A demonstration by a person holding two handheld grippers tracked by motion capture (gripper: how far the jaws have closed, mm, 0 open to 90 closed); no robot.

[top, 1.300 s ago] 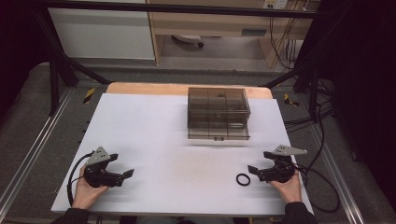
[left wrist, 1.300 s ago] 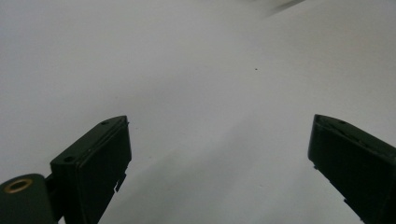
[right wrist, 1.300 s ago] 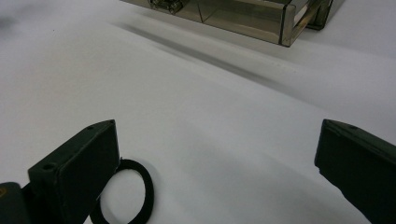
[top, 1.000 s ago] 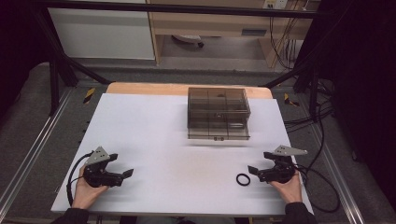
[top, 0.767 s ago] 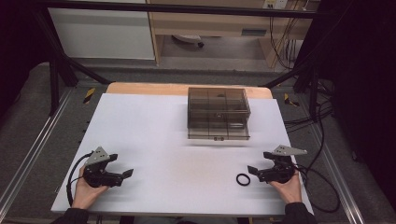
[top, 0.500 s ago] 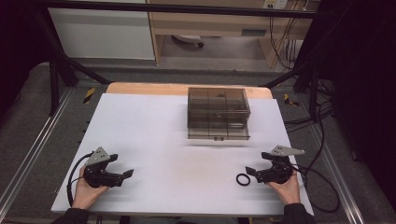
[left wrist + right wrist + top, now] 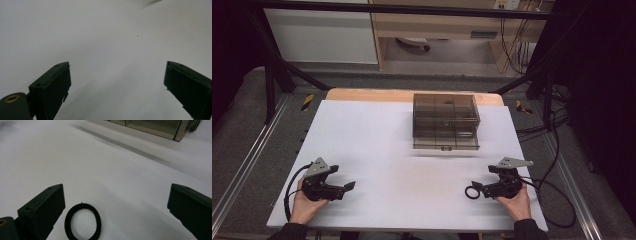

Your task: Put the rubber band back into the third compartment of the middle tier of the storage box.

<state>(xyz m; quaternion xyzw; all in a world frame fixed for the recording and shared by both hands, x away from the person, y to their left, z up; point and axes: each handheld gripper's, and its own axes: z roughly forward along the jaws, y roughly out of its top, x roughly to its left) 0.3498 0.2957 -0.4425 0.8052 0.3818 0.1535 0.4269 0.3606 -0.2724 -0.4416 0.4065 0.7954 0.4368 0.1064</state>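
Note:
A small black ring point(image 7: 471, 192) point(image 7: 83, 222) lies flat on the white table point(image 7: 412, 165) near the front right. My right gripper point(image 7: 478, 189) point(image 7: 117, 215) is open just behind it, with the ring between the jaws close to the left one. My left gripper point(image 7: 348, 187) point(image 7: 117, 87) is open near the front left, with nothing but bare white table between its jaws. A smoky clear plastic box point(image 7: 445, 121) point(image 7: 155, 126) with several compartments stands at the back centre-right, its lid shut.
The table's wooden back edge point(image 7: 372, 95) shows behind the white sheet. Cables point(image 7: 552, 195) trail off the right side. Metal frame rails point(image 7: 242, 170) run along both sides.
My right gripper has slid slightly left toward the ring, so the ring now lies between its jaws. The left gripper has not moved.

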